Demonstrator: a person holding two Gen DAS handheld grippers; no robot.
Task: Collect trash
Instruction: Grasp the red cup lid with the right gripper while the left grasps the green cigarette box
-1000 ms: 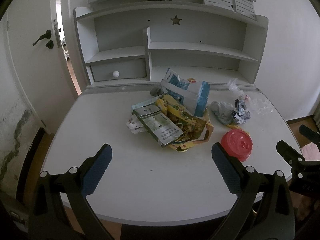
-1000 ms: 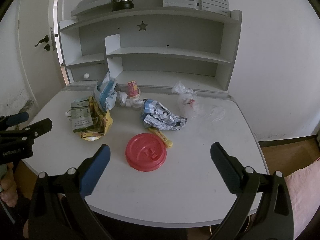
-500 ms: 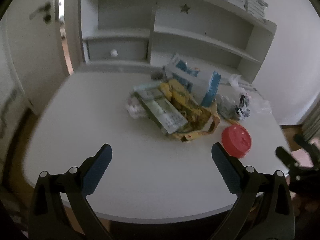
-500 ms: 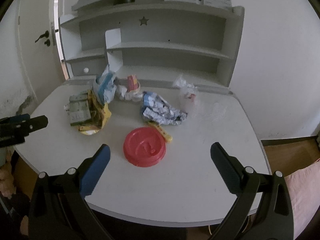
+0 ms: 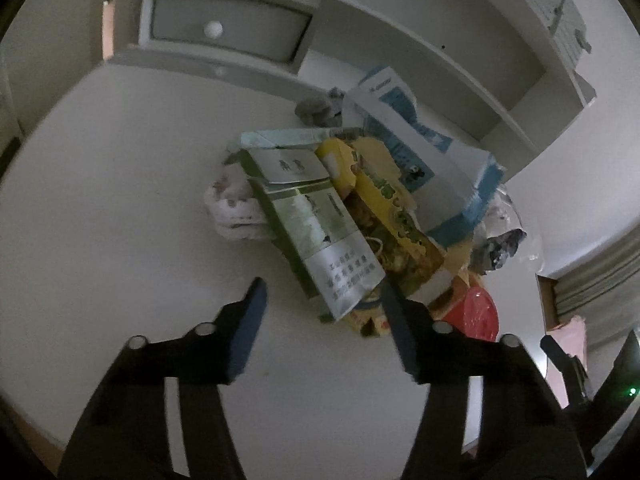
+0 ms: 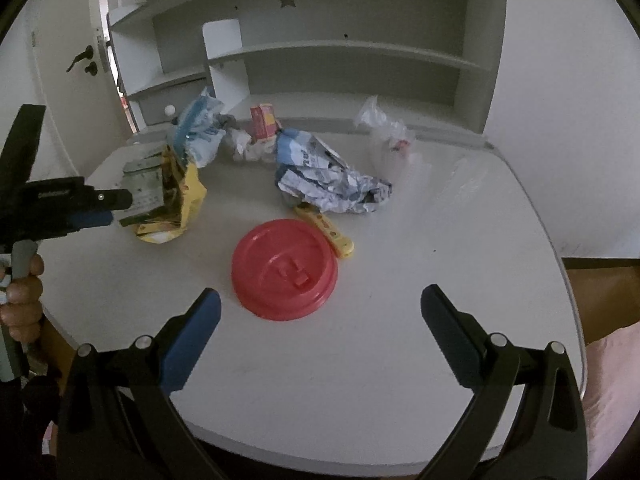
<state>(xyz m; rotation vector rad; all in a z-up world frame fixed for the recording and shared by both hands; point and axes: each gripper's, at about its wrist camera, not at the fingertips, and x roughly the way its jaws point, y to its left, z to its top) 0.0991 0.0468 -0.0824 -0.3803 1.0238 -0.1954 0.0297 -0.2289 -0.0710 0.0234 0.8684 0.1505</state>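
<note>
Since earlier frame: your left tool (image 5: 320, 312) dropped toward trash pile, jaws closing, nothing pinched yet. Near edge of green-silver carton (image 5: 320, 248) sits between pads; one pad seems just beside it. Push deeper before squeezing, else carton slips. Yellow wrapper (image 5: 384, 220) lies under it; may lift too. Right tool (image 6: 320, 320) spread wide, empty, above desk (image 6: 460, 240), red lid (image 6: 285, 269) just ahead. Farther: crumpled paper (image 6: 332, 180).

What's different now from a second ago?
The left gripper has dropped in close to the green carton, its jaws closing around the carton's near end, not yet gripping. The right gripper sank toward the red lid, open. The trash itself stayed put.
</note>
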